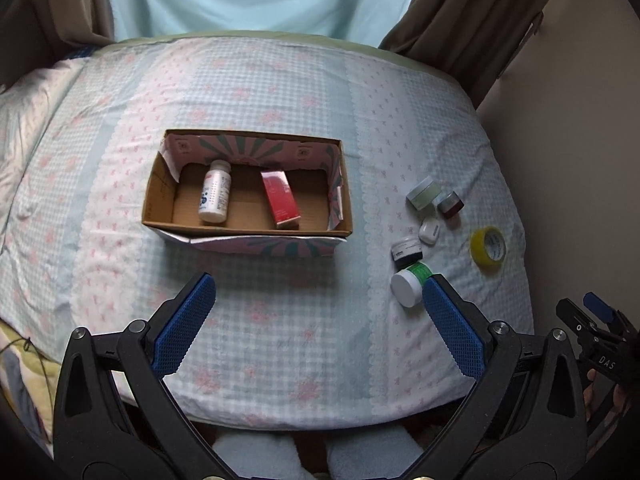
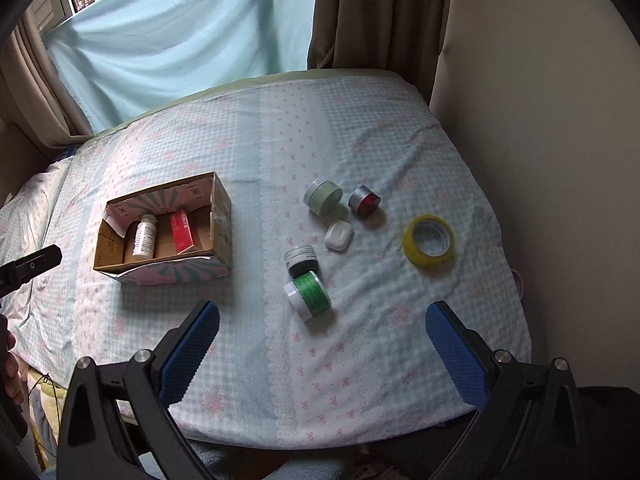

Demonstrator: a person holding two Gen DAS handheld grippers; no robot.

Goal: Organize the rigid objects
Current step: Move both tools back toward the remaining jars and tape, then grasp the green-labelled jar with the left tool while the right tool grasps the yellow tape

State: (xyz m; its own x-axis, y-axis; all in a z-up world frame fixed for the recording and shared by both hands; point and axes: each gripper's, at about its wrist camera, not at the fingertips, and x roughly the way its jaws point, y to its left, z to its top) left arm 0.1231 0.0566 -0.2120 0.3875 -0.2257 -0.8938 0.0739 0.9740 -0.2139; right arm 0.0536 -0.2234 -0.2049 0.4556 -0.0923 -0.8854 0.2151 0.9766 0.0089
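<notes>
A bed [image 2: 360,380] covered by a pale blue checked sheet with pink bows fills both views. Its near edge runs just in front of the two grippers; its right edge meets a beige wall, and the far edge ends at a light blue cloth hung between brown curtains.

An open cardboard box [image 1: 156,196] sits left of centre, well clear of every bed edge, with bare sheet all around it. Inside lie a white bottle [image 1: 215,191] on its side and a red carton [image 1: 280,199], apart from each other, with free floor space at the box's right end.

To the right of the box, loose items cluster on the sheet: a pale green jar [image 2: 323,196], a small silver and red jar [image 2: 365,201], a white rounded case [image 2: 339,235], a dark jar with a silver lid [image 2: 302,260], and a green jar with a white lid [image 2: 309,295] lying on its side, touching or nearly touching the dark jar. A yellow tape roll [image 2: 429,241] lies apart, nearer the right edge.

The left gripper [image 1: 318,300] hangs over empty sheet in front of the box, fingers spread wide, holding nothing. The right gripper [image 2: 322,330] is likewise spread and empty, just short of the green jar.
</notes>
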